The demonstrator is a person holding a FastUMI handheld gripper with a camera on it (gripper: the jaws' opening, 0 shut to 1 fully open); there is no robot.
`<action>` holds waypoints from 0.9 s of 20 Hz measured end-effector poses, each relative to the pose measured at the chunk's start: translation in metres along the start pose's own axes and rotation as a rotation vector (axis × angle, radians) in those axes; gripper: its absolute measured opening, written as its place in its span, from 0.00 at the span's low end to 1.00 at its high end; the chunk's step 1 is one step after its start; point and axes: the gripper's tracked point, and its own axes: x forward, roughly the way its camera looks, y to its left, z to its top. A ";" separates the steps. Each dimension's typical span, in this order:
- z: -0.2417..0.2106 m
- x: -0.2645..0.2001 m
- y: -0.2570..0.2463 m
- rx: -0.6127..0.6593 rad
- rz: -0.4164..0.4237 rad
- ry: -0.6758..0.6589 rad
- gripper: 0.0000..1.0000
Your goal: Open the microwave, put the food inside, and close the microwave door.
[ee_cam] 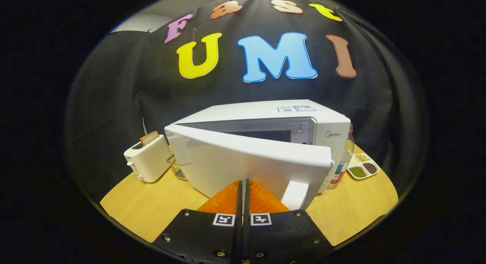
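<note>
The tool (243,182) is clenched on nothing, its fingers together against the near face of the half-open white door (250,161) of the white box-shaped microwave (265,116), probably to push it. I cannot identify the food on the wooden tabletop (152,207).

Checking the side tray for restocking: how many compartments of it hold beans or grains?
3 visible in the tray, right of the bottle: pale, dark, green. The bottle may hide more.
</note>
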 end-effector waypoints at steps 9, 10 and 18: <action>0.016 0.049 -0.024 0.028 -0.034 0.000 0.01; 0.017 0.054 -0.027 0.032 -0.037 0.000 0.01; 0.023 0.076 -0.034 0.060 -0.049 0.003 0.01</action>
